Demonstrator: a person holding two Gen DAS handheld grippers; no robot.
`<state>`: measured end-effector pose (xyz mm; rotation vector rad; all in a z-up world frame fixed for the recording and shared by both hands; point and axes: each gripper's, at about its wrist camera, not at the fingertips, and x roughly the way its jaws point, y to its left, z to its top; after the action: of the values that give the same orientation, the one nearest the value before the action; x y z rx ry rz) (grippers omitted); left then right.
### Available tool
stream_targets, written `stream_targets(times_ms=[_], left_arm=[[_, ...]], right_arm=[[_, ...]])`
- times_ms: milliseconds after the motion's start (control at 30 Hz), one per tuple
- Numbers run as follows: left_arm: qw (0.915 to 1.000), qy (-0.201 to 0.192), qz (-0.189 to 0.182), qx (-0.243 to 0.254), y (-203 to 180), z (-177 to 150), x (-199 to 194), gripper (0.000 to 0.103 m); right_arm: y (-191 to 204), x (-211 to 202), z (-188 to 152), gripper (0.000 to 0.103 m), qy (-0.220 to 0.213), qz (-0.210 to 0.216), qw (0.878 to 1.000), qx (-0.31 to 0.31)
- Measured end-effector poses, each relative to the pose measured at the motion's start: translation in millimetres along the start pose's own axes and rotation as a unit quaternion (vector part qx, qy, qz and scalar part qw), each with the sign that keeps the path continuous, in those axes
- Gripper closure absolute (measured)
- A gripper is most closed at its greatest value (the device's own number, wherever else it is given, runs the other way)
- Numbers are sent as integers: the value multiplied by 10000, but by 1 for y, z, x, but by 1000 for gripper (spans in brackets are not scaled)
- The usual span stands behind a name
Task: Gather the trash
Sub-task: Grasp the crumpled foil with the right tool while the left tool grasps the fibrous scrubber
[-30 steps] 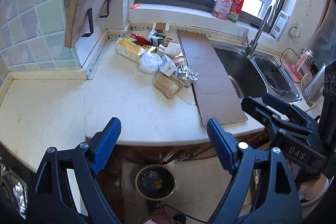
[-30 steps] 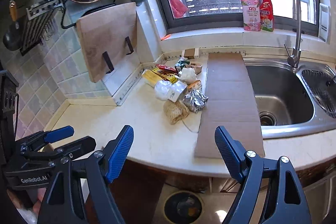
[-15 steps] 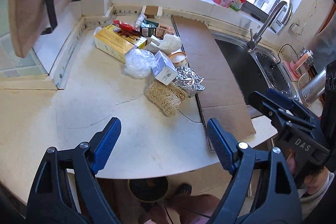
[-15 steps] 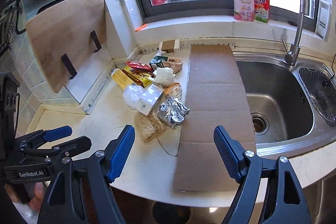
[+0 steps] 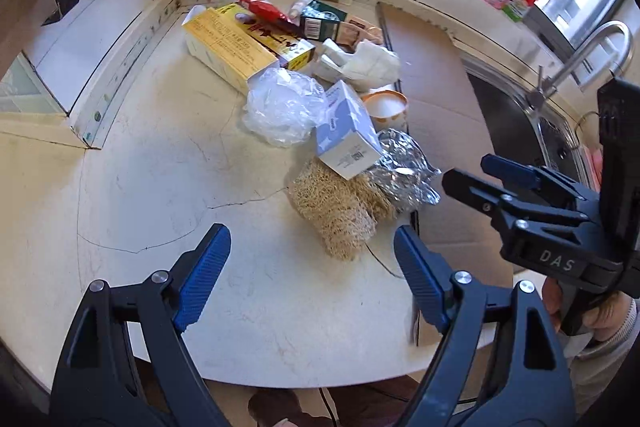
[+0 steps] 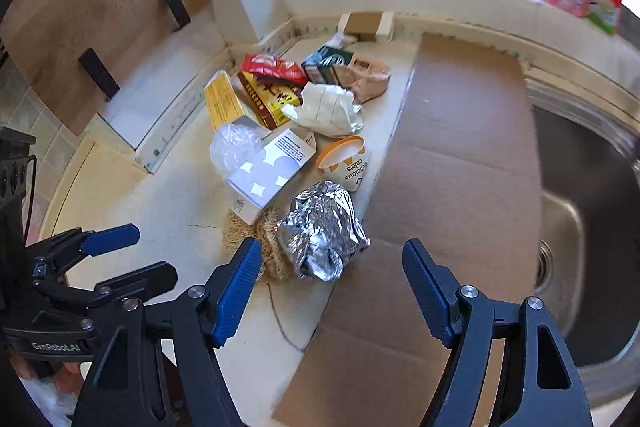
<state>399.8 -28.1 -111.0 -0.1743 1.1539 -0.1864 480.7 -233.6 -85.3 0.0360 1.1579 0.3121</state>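
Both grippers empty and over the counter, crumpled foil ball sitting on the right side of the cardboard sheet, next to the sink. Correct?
Not quite. The crumpled foil ball sits at the cardboard sheet's left edge, on the trash pile's side and beside the straw-coloured scrubber, away from the sink; the right wrist view shows it. The rest holds: left gripper and right gripper are empty over the counter, the right's jaws closing.

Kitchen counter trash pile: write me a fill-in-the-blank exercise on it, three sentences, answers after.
1. The crumpled foil ball lies at the edge of the flat sheet of ____.
2. The pale blue and white box rests partly on the straw-coloured ____ scrubber.
3. Neither the left gripper nor the right gripper holds ____.

Missing words: cardboard; fibre; anything
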Motion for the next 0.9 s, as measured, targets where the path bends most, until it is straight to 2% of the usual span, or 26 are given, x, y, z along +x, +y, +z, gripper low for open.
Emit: stream_targets(times_ms=[167,333,367,400,433,733,900], left_arm=[[9991,70,173,-385,0,3,12,21],[9972,106,376,-635,-4,-1,16,21],[9969,107,398,-675,-4,-2,16,21],[9964,103,423,-721,-4,-3,16,21],[9960,88,451,-762,-5,-3,16,21],[9928,78,605,-1030,-10,2,27,21],[9907,207,611,-1199,-10,7,45,21]], right_arm=[[-7,41,17,28,411,496,9969,-448],[3,67,23,28,610,815,9904,-933],[3,73,25,32,652,900,9887,-1006],[5,77,24,40,689,964,9873,-1062],[6,80,23,41,731,1035,9858,-1106],[5,85,25,44,712,1551,9790,-1112],[-6,78,29,44,527,1443,9843,-871]])
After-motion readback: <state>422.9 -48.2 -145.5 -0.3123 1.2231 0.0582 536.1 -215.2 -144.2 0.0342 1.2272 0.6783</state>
